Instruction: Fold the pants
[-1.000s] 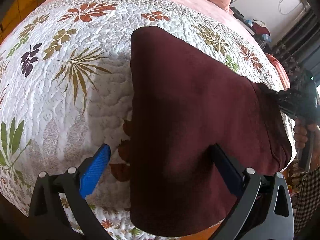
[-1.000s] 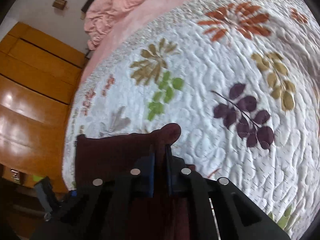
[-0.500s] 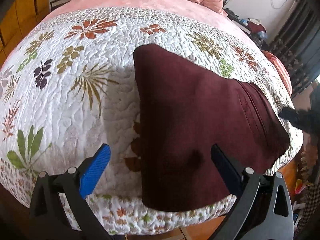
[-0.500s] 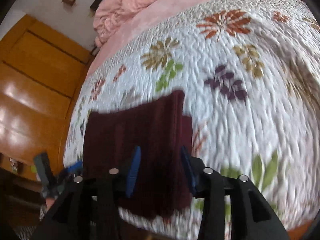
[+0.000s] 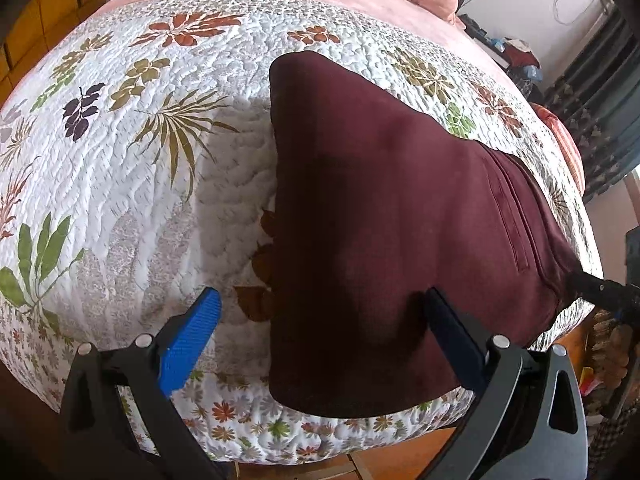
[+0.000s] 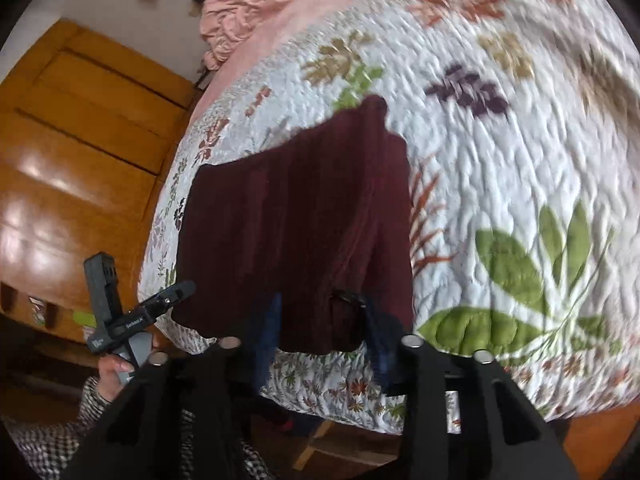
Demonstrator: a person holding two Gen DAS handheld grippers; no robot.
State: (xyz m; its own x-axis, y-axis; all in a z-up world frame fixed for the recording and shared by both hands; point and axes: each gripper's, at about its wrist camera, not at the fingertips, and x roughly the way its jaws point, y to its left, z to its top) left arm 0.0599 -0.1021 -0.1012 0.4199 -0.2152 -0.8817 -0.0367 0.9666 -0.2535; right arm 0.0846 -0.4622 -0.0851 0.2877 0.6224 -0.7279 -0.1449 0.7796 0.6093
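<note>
Both grippers stand off the pants (image 5: 400,216) now, and we hold nothing. The pants lie folded on the quilt (image 5: 140,168) at the bed's near edge, with one end drooping a little over it. From our left gripper (image 5: 320,336) they sit straight ahead and slightly right, their long axis running from the far corner on the quilt back toward us; the waist end with its pocket seam points right, toward the right gripper (image 5: 604,292). In the right view the right gripper (image 6: 320,328) faces that short end, so it looks nearer the pants; the left gripper (image 6: 160,308) shows there beyond their far side. The left jaws are spread wide, one blue pad (image 5: 192,340) over bare quilt; the right jaws are parted too. A second ago the right gripper was pinched on the cloth and raising an edge; it has since let go and drawn back, and the pants have settled flat. Our left gripper has pulled back as well, jaws unchanged.
</note>
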